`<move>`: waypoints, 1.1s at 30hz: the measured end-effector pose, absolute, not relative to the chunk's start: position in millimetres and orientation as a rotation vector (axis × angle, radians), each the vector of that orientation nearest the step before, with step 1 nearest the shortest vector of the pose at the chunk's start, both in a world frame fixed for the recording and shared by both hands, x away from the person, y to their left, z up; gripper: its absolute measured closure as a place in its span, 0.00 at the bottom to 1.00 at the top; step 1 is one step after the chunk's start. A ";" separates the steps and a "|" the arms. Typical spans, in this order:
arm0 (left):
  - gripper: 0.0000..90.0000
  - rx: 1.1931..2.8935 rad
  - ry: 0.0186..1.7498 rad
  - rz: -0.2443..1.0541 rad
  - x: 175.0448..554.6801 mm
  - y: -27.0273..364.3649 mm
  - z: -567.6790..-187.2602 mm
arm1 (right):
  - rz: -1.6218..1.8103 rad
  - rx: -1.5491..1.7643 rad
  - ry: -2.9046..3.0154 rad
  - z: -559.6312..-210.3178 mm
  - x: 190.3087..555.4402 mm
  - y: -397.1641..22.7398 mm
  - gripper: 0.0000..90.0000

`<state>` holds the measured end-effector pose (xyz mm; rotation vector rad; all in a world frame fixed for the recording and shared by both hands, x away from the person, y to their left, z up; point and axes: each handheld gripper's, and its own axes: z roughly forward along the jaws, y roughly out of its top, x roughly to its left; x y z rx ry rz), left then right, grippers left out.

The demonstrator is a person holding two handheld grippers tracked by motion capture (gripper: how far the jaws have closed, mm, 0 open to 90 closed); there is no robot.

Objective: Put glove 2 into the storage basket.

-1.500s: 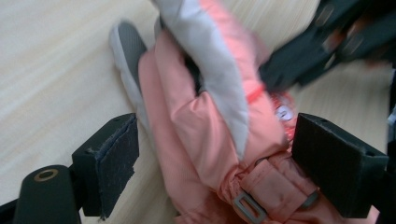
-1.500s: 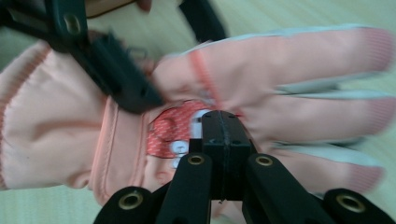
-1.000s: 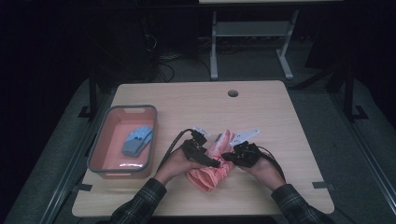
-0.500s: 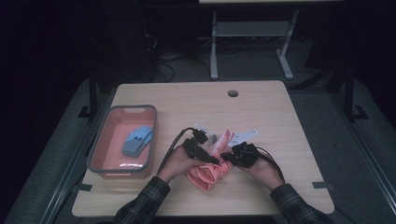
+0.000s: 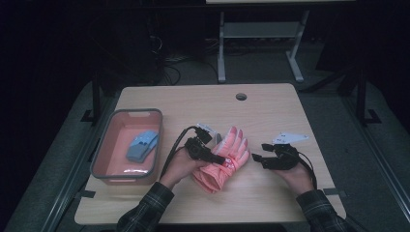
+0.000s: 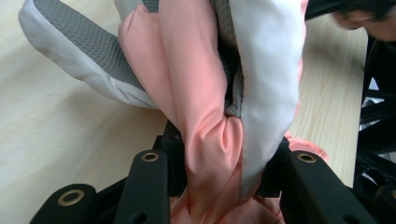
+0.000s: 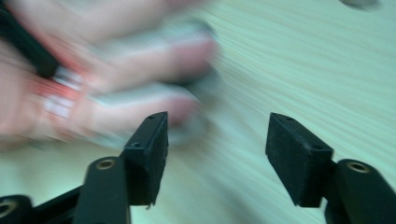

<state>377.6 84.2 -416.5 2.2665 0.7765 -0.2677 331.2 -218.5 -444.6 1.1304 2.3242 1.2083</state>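
Closest to the person, two sleeves in a dark check came in from the bottom of the high view. Each hand held a black gripper over the wooden table (image 5: pixel 270 203).

The left gripper (image 5: pixel 216 158) was pinching a pink glove (image 5: pixel 227 162). In the left gripper view its jaws had just been closing, and the pink glove (image 6: pixel 210 154) was bunched up tight between the two black pads. The pads pressed into the cloth from both sides. The glove had a white and grey part too, with a bumpy grey patch on it. It rose away from the jaws, and the wood showed under it.

In the high view the glove lay near the middle of the table, a bit toward the person. Its fingers pointed away from the person and its cuff was nearest to them.

The right gripper (image 5: pixel 256 159) was just to the right of the glove and not touching it. Its jaws had just been opening. In the right gripper view the right gripper (image 7: pixel 217 140) was spread wide with only bare table between the pads. The glove looked blurry off to the left there.

Farther left sat a pink bin (image 5: pixel 154 145) with a grey rim. A blue glove (image 5: pixel 141 145) lay inside it.

Farther back, the table had a small round hole (image 5: pixel 241 96).
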 end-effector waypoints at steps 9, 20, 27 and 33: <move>0.70 2.187 0.800 -0.190 381.4 115.9 -377.1 | 1.087 1.181 2.319 -465.6 344.0 -211.7 0.29; 0.70 2.152 0.870 -0.101 385.5 160.9 -342.6 | 1.029 1.191 2.348 -480.4 349.7 -206.8 0.21; 0.69 2.130 0.937 -0.028 385.9 198.3 -321.0 | 1.040 1.184 2.339 -481.7 351.0 -206.7 0.20; 0.69 2.088 1.011 0.020 383.3 236.4 -307.8 | 1.040 1.184 2.339 -481.8 351.0 -206.7 0.20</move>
